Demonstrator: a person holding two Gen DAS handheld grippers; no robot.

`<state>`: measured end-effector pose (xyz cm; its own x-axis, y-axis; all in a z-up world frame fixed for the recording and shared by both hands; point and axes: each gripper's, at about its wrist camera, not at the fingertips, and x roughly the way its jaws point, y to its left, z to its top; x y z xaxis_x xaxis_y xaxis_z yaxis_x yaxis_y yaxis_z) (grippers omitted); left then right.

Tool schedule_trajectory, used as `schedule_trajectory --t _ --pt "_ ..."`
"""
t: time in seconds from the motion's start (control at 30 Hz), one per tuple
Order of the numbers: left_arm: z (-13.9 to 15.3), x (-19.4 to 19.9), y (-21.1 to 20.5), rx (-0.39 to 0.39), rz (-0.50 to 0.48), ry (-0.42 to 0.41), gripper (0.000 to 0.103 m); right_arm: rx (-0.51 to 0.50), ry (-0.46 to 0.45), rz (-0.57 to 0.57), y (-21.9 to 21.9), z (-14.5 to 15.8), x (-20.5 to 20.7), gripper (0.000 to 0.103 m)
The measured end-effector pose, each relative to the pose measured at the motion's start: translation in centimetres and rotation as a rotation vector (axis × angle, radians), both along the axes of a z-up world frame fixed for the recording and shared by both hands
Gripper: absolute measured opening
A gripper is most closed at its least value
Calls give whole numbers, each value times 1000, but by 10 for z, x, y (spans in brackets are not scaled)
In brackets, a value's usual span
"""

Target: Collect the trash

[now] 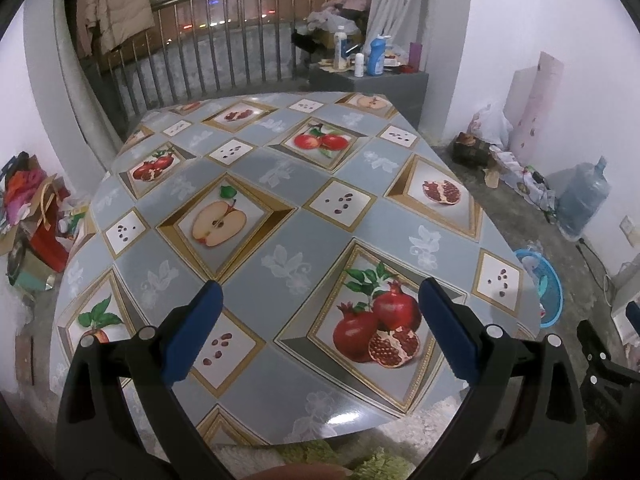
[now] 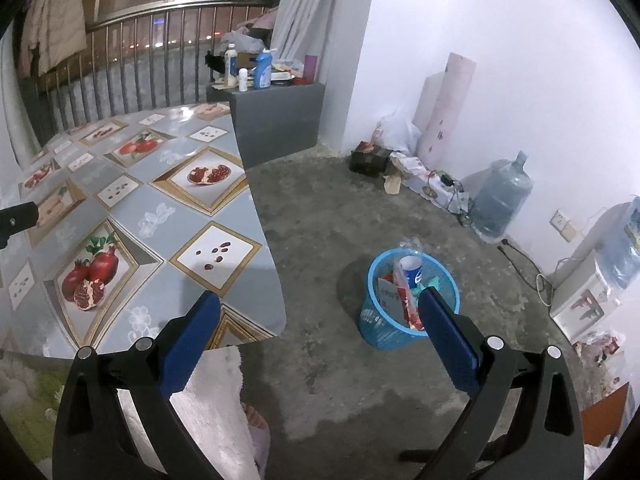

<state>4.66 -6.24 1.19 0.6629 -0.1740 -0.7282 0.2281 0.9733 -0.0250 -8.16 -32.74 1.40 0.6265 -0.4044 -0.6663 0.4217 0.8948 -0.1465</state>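
Observation:
A blue mesh trash basket [image 2: 376,326] stands on the concrete floor to the right of the table; it holds a blue-and-white cup [image 2: 411,270], red wrappers and paper. Its rim also shows in the left wrist view [image 1: 554,288]. My right gripper [image 2: 320,304] is open and empty, above the floor between the table's near corner and the basket. My left gripper [image 1: 320,296] is open and empty above the near part of the table [image 1: 256,160], which has a fruit-print cloth. I see no loose trash on the table.
A grey cabinet [image 2: 280,120] with bottles stands behind the table by a metal railing. Water jugs [image 2: 500,200], bags and boxes line the right wall. A white appliance [image 2: 580,304] stands at far right. Clutter lies left of the table [image 1: 28,216].

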Motion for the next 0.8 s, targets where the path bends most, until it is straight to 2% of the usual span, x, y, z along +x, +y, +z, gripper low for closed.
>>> schedule_trajectory --t 0.23,0.8 --pt "4 -5 -2 -1 -13 -7 94 1 -11 4 2 2 -2 96" --pt "7 -5 10 -8 30 -18 94 2 -43 45 11 13 -3 96"
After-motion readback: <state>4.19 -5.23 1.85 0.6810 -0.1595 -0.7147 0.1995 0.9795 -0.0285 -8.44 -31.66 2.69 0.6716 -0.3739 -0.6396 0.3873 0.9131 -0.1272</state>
